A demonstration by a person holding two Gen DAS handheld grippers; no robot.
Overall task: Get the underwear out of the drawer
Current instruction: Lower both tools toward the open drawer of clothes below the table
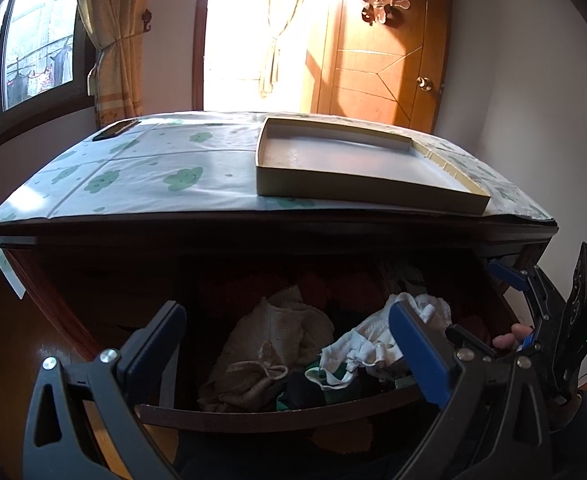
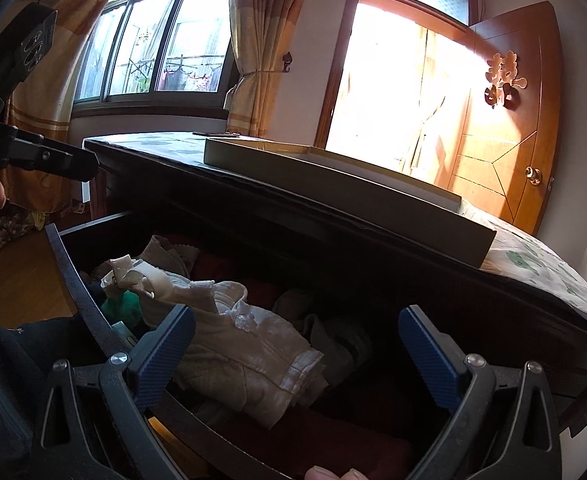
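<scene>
**Open drawer of clothing below a covered dresser top**

A dark wooden dresser (image 1: 93, 280) is seen against a white wall, its top covered by a pale cloth printed with green clover shapes (image 1: 145, 168). A shallow rectangular cardboard tray, empty (image 1: 333, 160), is set on the right part of the cloth, and a flat dark object (image 1: 113, 130) lies at the far left corner. Behind are a window with tied yellow curtains (image 2: 253, 60) and an orange wooden door with a round brass knob (image 2: 505, 140), standing open beside a bright doorway.

The top drawer (image 2: 77, 284) is pulled out, its front edge near both tools. Folded white and cream underwear (image 2: 253, 344) lies on top of darker garments in it; a beige knitted piece (image 1: 269, 336) is seen to its left.

The left gripper (image 1: 289, 340) is held wide apart above the drawer front, gripping nothing. The right gripper (image 2: 297, 344) is likewise spread wide over the white underwear, without touching it. Open space is left between the drawer contents and the dresser's overhanging top edge.
</scene>
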